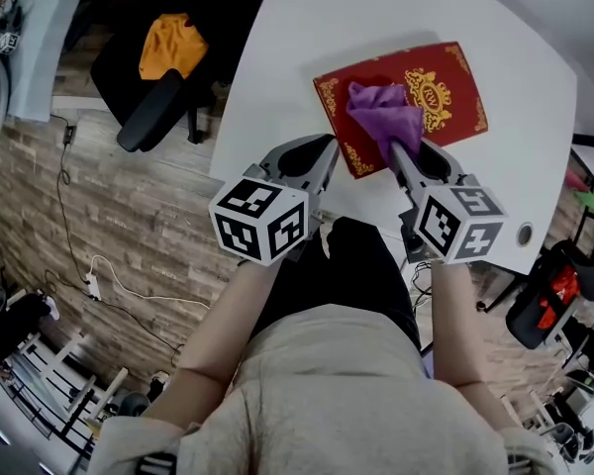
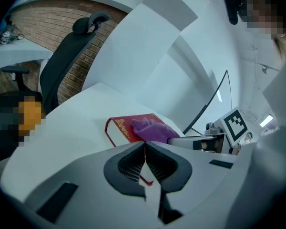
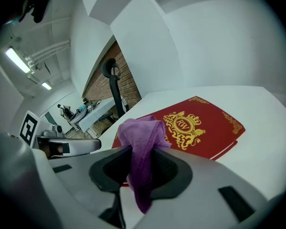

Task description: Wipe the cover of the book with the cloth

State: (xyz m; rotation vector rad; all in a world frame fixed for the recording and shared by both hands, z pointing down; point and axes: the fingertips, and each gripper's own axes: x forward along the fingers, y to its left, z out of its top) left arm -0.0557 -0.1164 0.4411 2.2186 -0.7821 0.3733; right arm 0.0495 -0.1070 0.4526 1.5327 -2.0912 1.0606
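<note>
A red book (image 1: 445,85) with gold ornament lies closed on the white table (image 1: 277,87), also seen as the red book (image 3: 205,128) and the red book (image 2: 121,127). My right gripper (image 1: 396,151) is shut on a purple cloth (image 1: 384,112), whose bunched part rests on the cover's near left half. The purple cloth (image 3: 140,147) hangs down between the closed jaws. My left gripper (image 1: 327,151) is shut with nothing in it, just left of the book's near corner, and the left gripper (image 2: 144,149) points at the book's spine side.
A black office chair (image 1: 148,77) with an orange garment (image 1: 173,43) stands left of the table. The table's near edge runs just under both grippers. Another desk (image 1: 35,38) is at far left; clutter (image 1: 564,285) sits on the floor at right.
</note>
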